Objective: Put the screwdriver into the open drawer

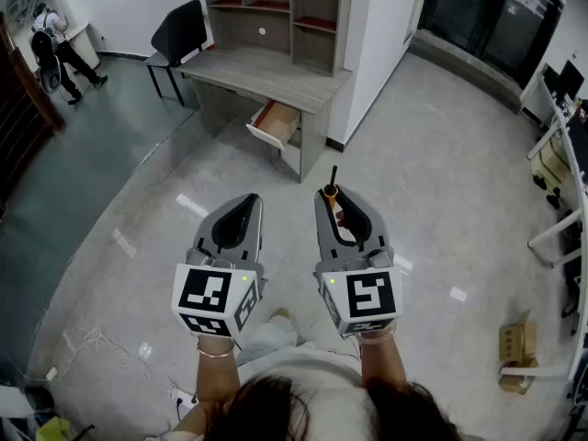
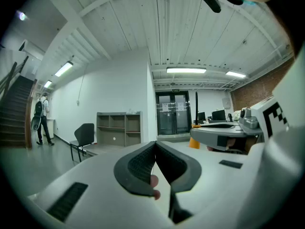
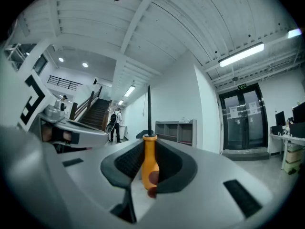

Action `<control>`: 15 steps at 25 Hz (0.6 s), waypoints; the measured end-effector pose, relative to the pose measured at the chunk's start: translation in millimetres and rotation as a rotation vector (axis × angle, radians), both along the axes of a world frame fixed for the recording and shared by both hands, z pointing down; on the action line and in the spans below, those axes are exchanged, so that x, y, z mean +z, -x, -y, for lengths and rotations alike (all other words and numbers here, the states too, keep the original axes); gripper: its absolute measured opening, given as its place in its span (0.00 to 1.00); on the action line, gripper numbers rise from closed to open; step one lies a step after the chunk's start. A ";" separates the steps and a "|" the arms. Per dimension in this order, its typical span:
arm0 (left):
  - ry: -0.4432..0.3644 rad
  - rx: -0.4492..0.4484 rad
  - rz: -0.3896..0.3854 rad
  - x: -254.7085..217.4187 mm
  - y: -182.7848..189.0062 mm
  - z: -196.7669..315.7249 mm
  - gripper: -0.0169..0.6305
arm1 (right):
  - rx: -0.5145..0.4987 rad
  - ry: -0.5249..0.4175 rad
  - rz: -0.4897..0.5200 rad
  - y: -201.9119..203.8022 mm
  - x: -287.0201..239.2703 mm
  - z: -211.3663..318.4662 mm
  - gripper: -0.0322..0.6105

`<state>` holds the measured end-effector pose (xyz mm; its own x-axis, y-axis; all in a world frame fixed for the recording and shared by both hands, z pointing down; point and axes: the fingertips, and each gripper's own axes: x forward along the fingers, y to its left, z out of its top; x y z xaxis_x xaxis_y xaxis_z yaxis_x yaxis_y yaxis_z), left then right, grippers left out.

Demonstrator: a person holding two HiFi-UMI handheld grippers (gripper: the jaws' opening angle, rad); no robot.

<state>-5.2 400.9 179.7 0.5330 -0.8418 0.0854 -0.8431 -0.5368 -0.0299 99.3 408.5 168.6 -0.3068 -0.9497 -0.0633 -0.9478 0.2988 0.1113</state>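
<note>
Two tools are hovering: right tool (image 1: 328,197) is pinching the screwdriver (image 3: 149,162) for carrying, left tool (image 2: 155,146) is pressing together empty, drawer (image 1: 276,122) well ahead.

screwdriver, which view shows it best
The right gripper view: the screwdriver stands close and centred, orange handle clamped in the right gripper. The head view shows it small from above; the left gripper view shows only part.

open floor (image 1: 441,177) ahead; drawer (image 1: 274,123) juts from desk (image 1: 266,72); chair (image 1: 179,33) at its left.
</note>
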 end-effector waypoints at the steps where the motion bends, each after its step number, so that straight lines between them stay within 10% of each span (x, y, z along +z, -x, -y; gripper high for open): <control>1: 0.001 0.002 0.002 0.8 1.9 3.9 0.05 | 0.000 -0.002 0.000 2.3 0.1 3.6 0.18; 15: 0.032 0.048 0.001 7.9 40.8 60.0 0.05 | 0.047 0.008 0.006 38.7 1.6 62.2 0.18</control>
